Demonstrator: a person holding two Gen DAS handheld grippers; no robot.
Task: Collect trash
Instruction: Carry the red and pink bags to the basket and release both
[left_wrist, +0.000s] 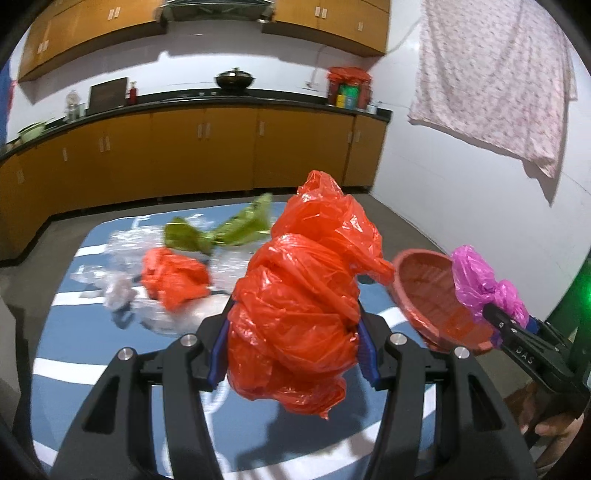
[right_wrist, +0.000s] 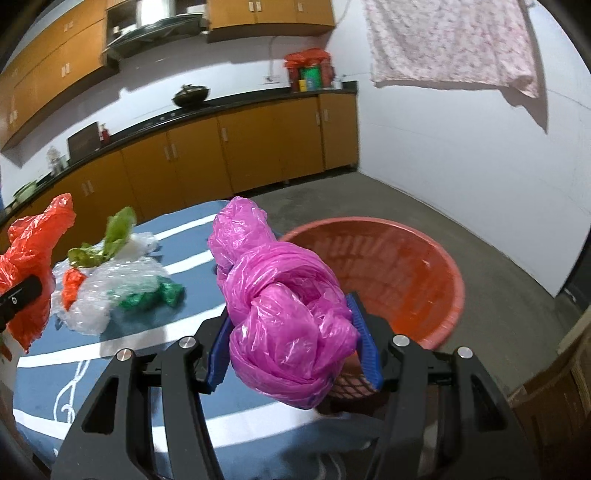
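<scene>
Two wrist fisheyes, close over blue table (left_wrist: 74, 369), facing kitchen counter (left_wrist: 221, 99).
Left views from left, right from right; both share trash pile (right_wrist: 107, 291), red basket (right_wrist: 406, 236), hanging cloth (right_wrist: 450, 40).

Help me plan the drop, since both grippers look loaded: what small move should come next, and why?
Probably carry the right gripper forward over the red basket and release. It is shut on the pink bag, nearest the basket, whose visible inside looks bare. The left gripper holds the orange bag farther away.
</scene>
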